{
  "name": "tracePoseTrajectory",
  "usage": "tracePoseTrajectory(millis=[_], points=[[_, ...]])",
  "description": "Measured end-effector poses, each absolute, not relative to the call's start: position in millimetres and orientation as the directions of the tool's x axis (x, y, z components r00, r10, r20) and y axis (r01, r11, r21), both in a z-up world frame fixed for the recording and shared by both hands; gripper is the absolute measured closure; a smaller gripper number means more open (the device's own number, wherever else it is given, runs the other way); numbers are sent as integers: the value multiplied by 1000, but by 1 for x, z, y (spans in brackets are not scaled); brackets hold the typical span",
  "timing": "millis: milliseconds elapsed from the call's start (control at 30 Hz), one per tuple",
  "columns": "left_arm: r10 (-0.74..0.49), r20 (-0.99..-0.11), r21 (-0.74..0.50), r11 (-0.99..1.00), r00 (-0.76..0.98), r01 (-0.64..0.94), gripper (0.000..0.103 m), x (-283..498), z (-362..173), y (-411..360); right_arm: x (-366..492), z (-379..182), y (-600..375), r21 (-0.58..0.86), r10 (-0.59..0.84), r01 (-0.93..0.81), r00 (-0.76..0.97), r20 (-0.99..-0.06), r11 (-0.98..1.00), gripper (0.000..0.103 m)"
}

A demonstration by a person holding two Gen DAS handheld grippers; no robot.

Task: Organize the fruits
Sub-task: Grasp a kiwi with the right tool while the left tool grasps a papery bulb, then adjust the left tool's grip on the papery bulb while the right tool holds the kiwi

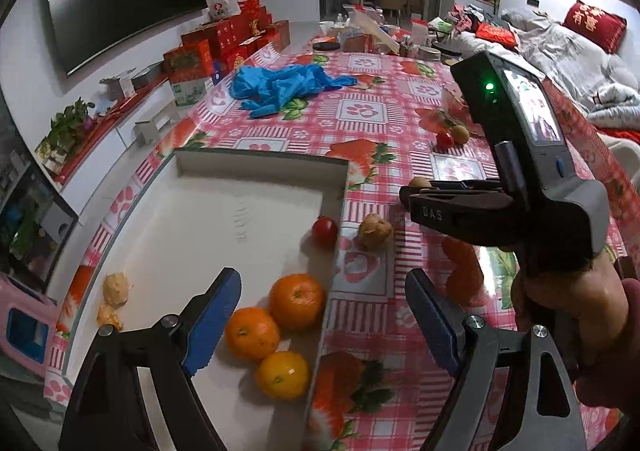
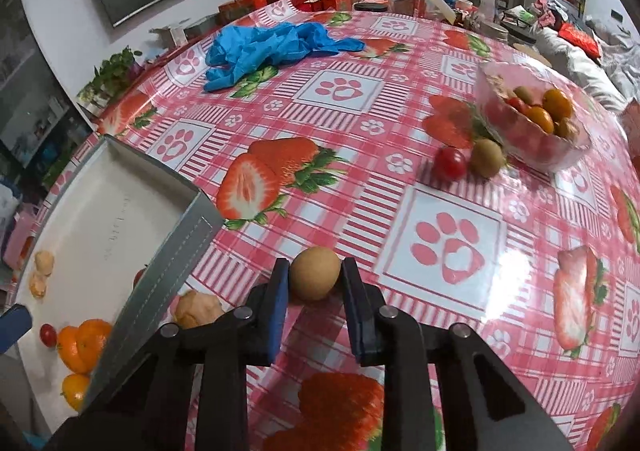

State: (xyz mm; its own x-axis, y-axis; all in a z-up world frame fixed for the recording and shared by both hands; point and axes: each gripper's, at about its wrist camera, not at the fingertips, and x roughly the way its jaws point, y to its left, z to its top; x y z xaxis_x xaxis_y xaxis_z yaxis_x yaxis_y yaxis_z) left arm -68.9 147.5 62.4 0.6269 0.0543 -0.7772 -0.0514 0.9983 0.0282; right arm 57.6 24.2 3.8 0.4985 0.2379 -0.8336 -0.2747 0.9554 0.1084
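R tongs (image 2: 314, 275) are clamped on a small brown round fruit (image 2: 315, 273), prob a longan or small kiwi, held clear of the tablecloth (image 2: 344, 179) as far as I can tell. L tongs (image 1: 320, 327) are wide open w/ nothing between them, hovering over the near right corner of the white tray (image 1: 224, 211).

Done so far, judging by what lies in the tray: three oranges (image 1: 296, 301) bunched just ahead of and between the L tongs' tips, one cherry tomato (image 1: 325, 231) further ahead by the tray's right wall, two pale lumpy bits (image 1: 115, 288) off to the left of the L tongs.

Still left: the fruit in the R tongs, a wrinkled tan fruit (image 1: 374, 231) on the cloth just outside the tray wall, to the left of and below the R tongs. Well ahead and to the right of the R tongs sit a loose cherry tomato (image 2: 451, 163) and a greenish-brown fruit (image 2: 487, 157), touching or nearly so, just beside a clear bowl (image 2: 560, 155) that holds more mixed fruit.

I'd judge under half done; the bowl's count is hard to read. Blue gloves (image 2: 264, 47) far ahead, not part of the job.
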Motion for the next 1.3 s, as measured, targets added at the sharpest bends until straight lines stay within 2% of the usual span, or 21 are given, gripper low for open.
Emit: tracePoseTrajectory(millis=[267,400,633,733,1000,1033,1067,1133,1167,1200,1300], points=[[46,-777,82,996,628,27,18,-48,57,107,25,11,-36,172,257,-210,499,-828,963,75],[47,-807,111,991,589,73,18,-33,39,82,4,13,-67,212,271,-172,500,-822,962,75],[82,-861,80,996,503,-25,18,-14,9,84,-18,7,-96,272,292,-114,485,-824,956,75],[54,-860,30,998,507,-55,18,-8,6,90,-24,6,-99,282,299,-109,485,-822,953,75],[80,-834,42,996,546,-81,18,16,5,83,-45,9,-105,268,287,-112,508,-812,957,75],[79,-832,40,996,549,-83,22,19,5,83,-47,9,-106,262,281,-111,510,-813,959,75],[50,-830,8,997,555,-77,35,19,6,83,-49,9,-108,256,275,-108,512,-814,960,75],[55,-828,13,997,558,-80,47,20,8,83,-54,7,-113,248,262,-99,515,-816,964,75],[19,-830,-18,998,557,-61,69,19,8,82,-56,6,-115,248,260,-93,515,-817,964,75],[10,-832,-27,998,555,-59,75,18,9,82,-58,6,-118,251,261,-90,517,-815,964,75],[9,-833,-32,997,554,-64,75,5,12,80,-66,8,-118,213,230,-93,533,-815,973,75]])
